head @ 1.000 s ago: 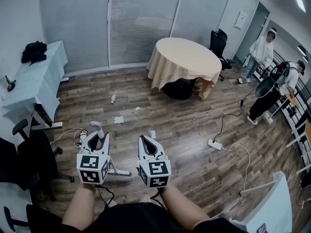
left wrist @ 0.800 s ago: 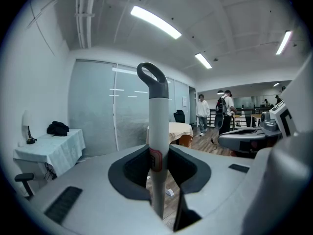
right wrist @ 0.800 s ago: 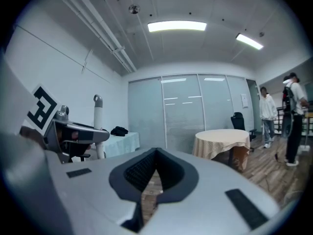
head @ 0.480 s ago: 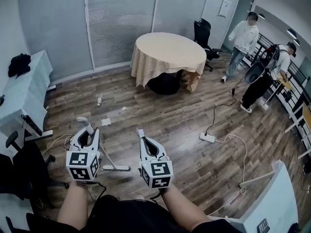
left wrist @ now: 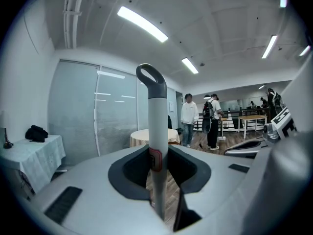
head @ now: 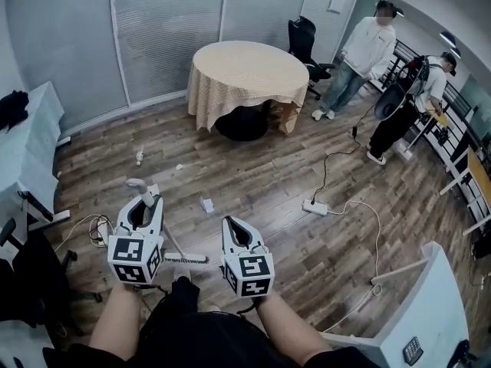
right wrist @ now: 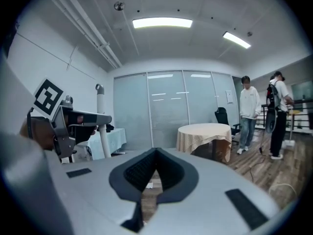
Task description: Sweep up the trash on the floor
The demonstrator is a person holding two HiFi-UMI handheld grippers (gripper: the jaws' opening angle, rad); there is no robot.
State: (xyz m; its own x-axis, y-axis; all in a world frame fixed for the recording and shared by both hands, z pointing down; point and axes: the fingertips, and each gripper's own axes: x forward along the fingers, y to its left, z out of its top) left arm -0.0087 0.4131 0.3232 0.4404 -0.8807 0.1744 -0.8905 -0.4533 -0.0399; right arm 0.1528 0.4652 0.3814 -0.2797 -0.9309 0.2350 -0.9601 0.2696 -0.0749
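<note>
Ahead of the person, the trash is scattered on the wooden floor (head: 253, 182). One crumpled paper (head: 205, 204) lies nearest. A few smaller scraps (head: 140, 157) lie further off, toward the edge of the floor under the glass wall (head: 169, 29). Nothing is gathered yet, so I judge that the sweeping is only at its beginning.

The broom (head: 189, 258) rests with its head on the floor close to the person's feet, between the two grippers. The long axis of the head runs across, from left to right. The handle rises and leans to the left, into the left gripper (head: 144, 205). Its jaws are clamped on the pale handle, and the looped top stands above them. The right gripper (head: 230, 225) has its jaws closed together with nothing between them, and it hovers just beside the broom head.

The crumpled paper lies in front of the broom head, away from the person, about between the lines of the two grippers. I think the coming move must carry the head forward to this paper, and the left gripper alone can do it.

Further out stand a round table (head: 247, 71) with a cloth, a power strip (head: 314, 205) with its cable, and two people (head: 367, 44) at the far right side of the floor.
</note>
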